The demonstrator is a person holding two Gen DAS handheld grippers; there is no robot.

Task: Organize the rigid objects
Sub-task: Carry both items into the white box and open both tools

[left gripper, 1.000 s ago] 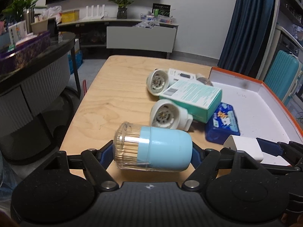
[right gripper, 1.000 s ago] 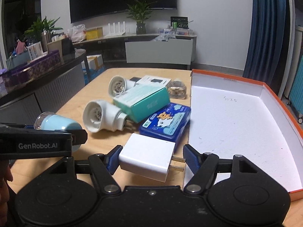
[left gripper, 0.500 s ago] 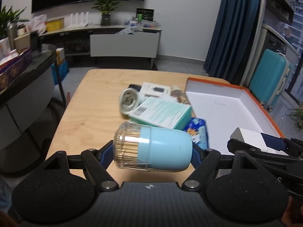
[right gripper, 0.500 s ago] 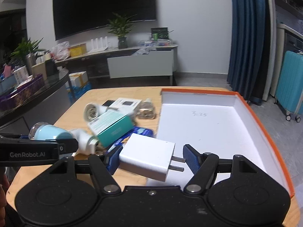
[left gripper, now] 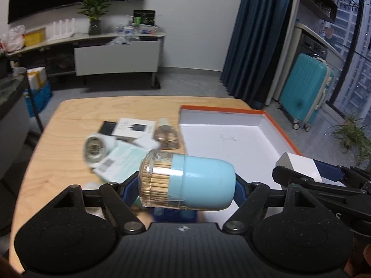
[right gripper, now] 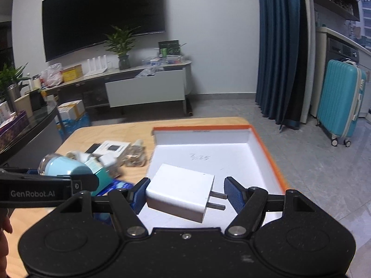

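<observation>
two items are now off the worktop (left gripper: 69,125) vs a sec ago: left hand-held gripper (left gripper: 186,183) clenched on the toothpick jar (left gripper: 185,181), right hand-held gripper (right gripper: 185,195) clenched on the white charger (right gripper: 179,194), both lifted and swung toward the orange-rimmed box (right gripper: 266,153). charger hangs over the box's near edge, jar just left of it, so drop-off looks next. left view shows leftover clutter at the worktop's middle, blurred; right view shows the charger's prongs against the right pad.

Table clutter (left gripper: 120,153) motion-blurred; blue packet (left gripper: 171,212) mostly hidden
</observation>
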